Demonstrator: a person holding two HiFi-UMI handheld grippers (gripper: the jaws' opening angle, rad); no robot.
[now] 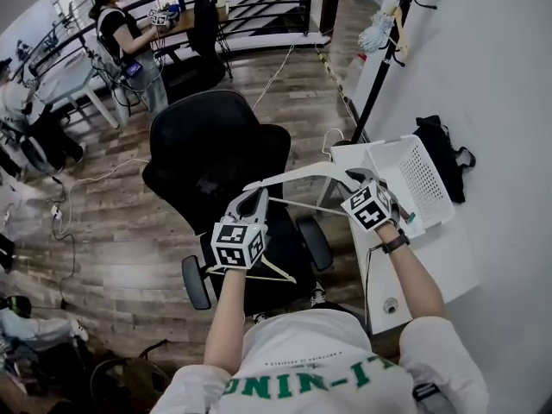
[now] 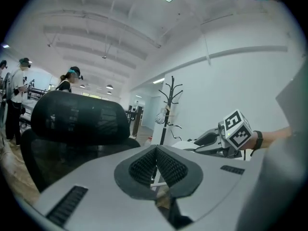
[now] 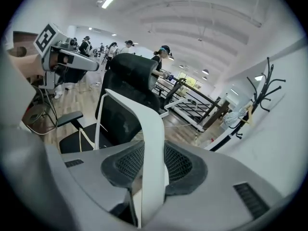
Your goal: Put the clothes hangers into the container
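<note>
Right gripper (image 3: 154,165) and left gripper (image 2: 156,166) shut on a broad white plastic clothes hanger (image 1: 297,175)
Right on the wide shoulder, left seemingly on the thin crossbar; likely light, stiff, slick, with the shoulder the surest hold. Over a black mesh office chair (image 1: 216,149), near the one white slatted plastic container (image 1: 424,179). Two hangers counted — the other, a thin cream hanger (image 1: 274,272), down at the seat.
</note>
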